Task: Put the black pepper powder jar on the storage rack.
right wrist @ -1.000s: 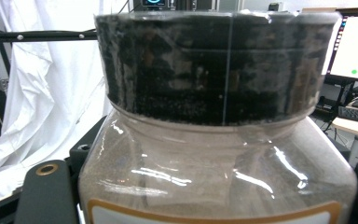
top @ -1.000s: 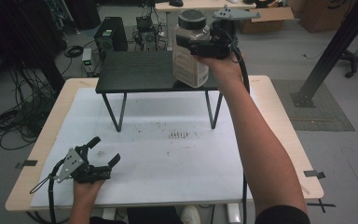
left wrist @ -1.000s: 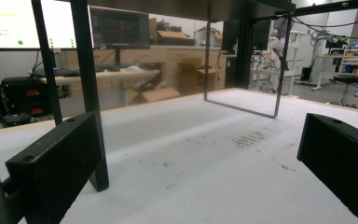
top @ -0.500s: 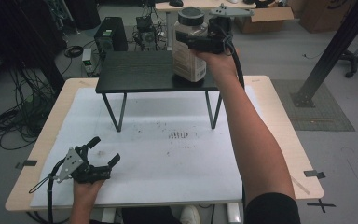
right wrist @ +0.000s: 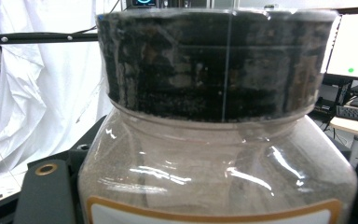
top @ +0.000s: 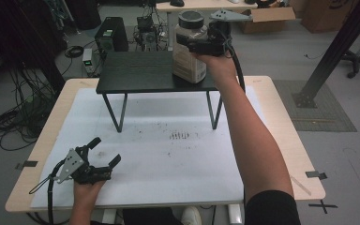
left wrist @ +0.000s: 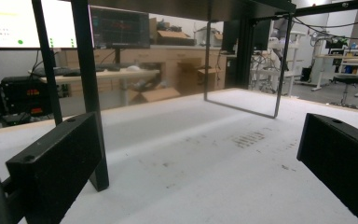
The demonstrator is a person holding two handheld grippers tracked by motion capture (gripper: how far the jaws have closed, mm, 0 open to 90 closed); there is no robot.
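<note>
Jar [top: 190,49] with a dark lid stands upright at the right end of the black shelf [top: 140,72] in the high view, its base on or just above the board. The right gripper [top: 201,44] clamps it near the shoulder from the right side. The left gripper [top: 104,152] rests on the white tabletop [top: 178,159] at the near left, jaws spread wide with nothing between them.

In the left gripper view, both black jaws stand far apart over the bare tabletop [left wrist: 205,182], the shelf leg [left wrist: 91,88] close by.

In the right gripper view, the jar [right wrist: 214,154] sits pressed between the jaws, its lid [right wrist: 212,60] above them.
</note>
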